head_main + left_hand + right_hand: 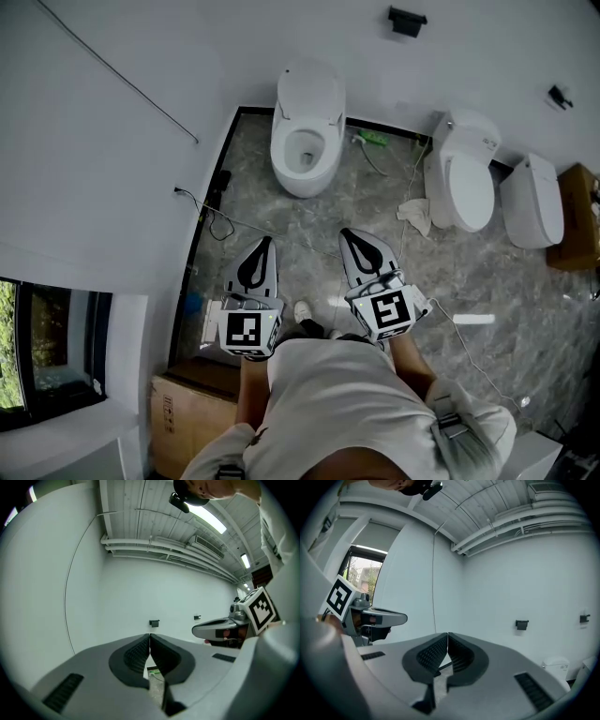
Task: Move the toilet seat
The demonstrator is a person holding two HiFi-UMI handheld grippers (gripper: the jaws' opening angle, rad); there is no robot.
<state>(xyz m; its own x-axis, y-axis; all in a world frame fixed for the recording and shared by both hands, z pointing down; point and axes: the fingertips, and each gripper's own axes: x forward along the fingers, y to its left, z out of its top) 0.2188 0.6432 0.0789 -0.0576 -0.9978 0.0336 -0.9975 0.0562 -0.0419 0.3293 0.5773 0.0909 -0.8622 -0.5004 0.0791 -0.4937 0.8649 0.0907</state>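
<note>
Head view: the left tool (pixel 264 246) and right tool (pixel 349 236) are held level, side by side, likely aimed at the toilet (pixel 307 131) ahead, well apart from it. Its seat (pixel 284 159) seems down, lid up. A cable (pixel 217 223) and rag (pixel 415 216) flank the path.

Left gripper view: jaws together, empty.

Right gripper view: also closed on nothing, facing wall.

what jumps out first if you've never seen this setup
Three white toilets stand in a row on the grey stone floor. The left toilet has its bowl uncovered, while the middle toilet and the right toilet have their lids down. Nearer the person, the left gripper and the right gripper point toward them, both shut with nothing between the jaws.
</note>
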